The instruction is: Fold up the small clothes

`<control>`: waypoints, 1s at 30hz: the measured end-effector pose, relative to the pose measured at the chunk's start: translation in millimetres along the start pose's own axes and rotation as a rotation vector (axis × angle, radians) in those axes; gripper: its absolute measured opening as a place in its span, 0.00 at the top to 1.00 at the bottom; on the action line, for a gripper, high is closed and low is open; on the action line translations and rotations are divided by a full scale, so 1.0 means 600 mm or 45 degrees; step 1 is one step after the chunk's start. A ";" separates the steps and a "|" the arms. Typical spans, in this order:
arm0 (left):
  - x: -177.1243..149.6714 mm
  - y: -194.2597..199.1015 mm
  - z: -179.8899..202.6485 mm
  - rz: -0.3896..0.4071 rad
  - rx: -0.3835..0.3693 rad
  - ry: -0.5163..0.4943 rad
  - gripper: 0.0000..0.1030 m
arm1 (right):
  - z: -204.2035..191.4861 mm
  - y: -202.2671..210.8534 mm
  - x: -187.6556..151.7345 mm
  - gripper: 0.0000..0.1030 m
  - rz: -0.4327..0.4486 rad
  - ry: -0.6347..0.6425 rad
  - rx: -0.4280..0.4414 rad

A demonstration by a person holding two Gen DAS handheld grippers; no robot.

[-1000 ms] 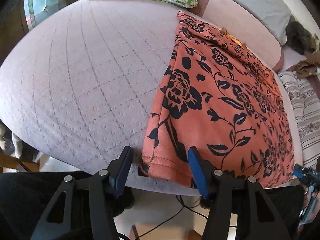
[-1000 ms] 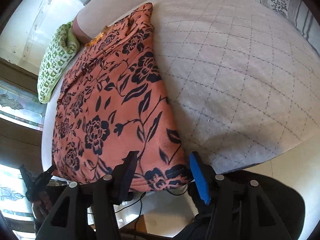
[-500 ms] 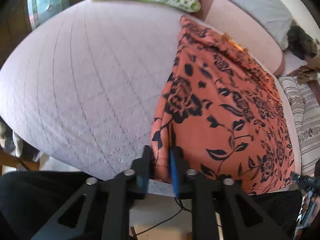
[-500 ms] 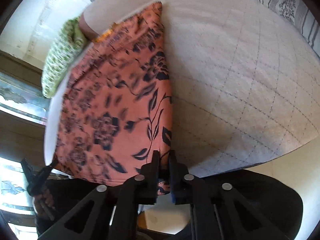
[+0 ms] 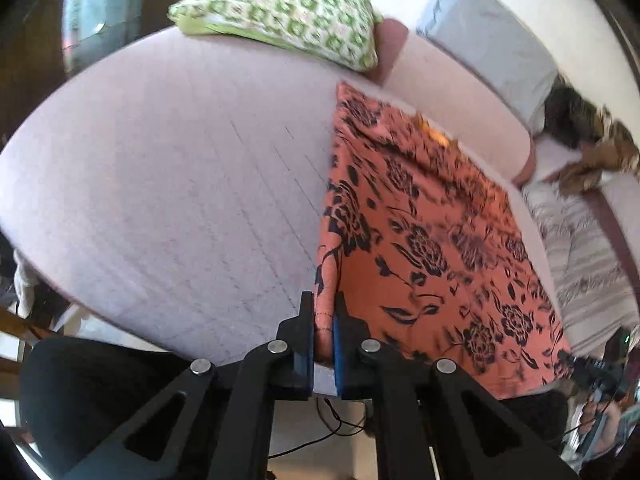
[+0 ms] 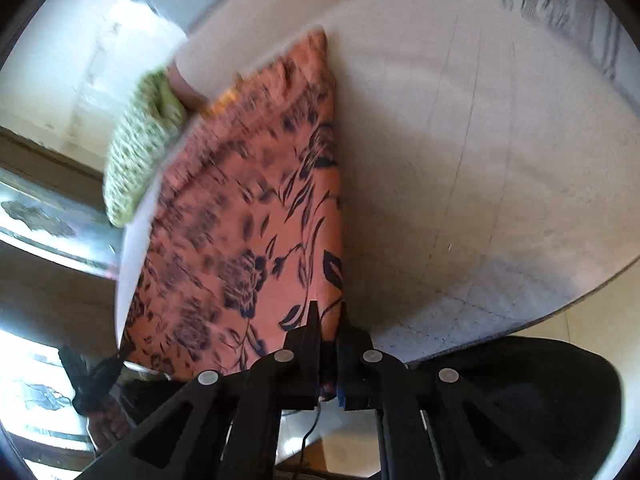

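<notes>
Both jaws closed since a second ago: left gripper [image 5: 323, 312] and right gripper [image 6: 328, 320] pinch near hem corners of orange black-floral garment [image 5: 420, 232]; lift evenly, keep hem taut.

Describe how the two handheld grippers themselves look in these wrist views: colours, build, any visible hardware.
Both look alike. The left gripper and the right gripper have black angular link arms with triangular cut-outs, joined by round silver pivot pins. The fingers are black with blue pads on their inner faces. No markings or sleeves are visible; thin dark cables show below, though their attachment is unclear.

Orange garment [image 5: 432, 236] with black flowers — green-and-white patterned pillow [image 5: 280, 16] behind.
</notes>
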State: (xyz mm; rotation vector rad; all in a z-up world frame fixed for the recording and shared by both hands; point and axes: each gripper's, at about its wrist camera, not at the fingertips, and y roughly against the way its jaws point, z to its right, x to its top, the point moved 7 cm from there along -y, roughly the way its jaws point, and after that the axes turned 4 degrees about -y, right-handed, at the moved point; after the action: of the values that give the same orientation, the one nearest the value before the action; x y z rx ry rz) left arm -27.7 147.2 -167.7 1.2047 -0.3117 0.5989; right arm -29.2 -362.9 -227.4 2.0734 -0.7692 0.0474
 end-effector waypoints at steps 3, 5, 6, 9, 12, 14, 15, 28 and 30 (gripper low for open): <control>-0.032 -0.056 -0.037 -0.146 0.043 0.049 0.93 | 0.044 -0.037 -0.017 0.95 -0.077 -0.090 -0.033; -0.046 -0.094 -0.056 -0.234 0.089 0.097 0.93 | 0.059 -0.072 -0.029 0.95 -0.137 -0.141 -0.039; -0.044 -0.094 -0.052 -0.224 0.095 0.086 0.93 | 0.050 -0.072 -0.029 0.95 -0.132 -0.136 -0.010; -0.033 -0.086 -0.030 -0.181 0.095 0.011 0.92 | 0.024 -0.059 -0.023 0.91 -0.107 -0.095 0.033; -0.031 -0.095 -0.028 -0.193 0.108 -0.005 0.83 | 0.029 -0.054 -0.013 0.79 -0.096 -0.085 0.004; -0.033 -0.096 -0.036 -0.188 0.108 0.037 0.50 | 0.035 -0.046 -0.010 0.51 -0.083 -0.079 -0.018; -0.034 -0.093 -0.038 -0.181 0.107 0.060 0.45 | 0.035 -0.046 -0.006 0.22 -0.076 -0.076 -0.035; -0.007 -0.073 -0.009 -0.155 0.010 0.021 0.94 | 0.012 -0.067 -0.009 0.95 -0.230 -0.054 0.040; 0.012 -0.059 -0.007 -0.133 -0.005 0.012 0.94 | -0.007 -0.040 0.008 0.95 -0.197 -0.068 0.127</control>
State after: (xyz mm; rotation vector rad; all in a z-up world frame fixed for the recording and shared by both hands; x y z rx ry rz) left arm -1.8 144.6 -192.9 1.2063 -0.2406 0.5127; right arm -11.4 -352.4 -241.3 2.2310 -0.6473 -0.0564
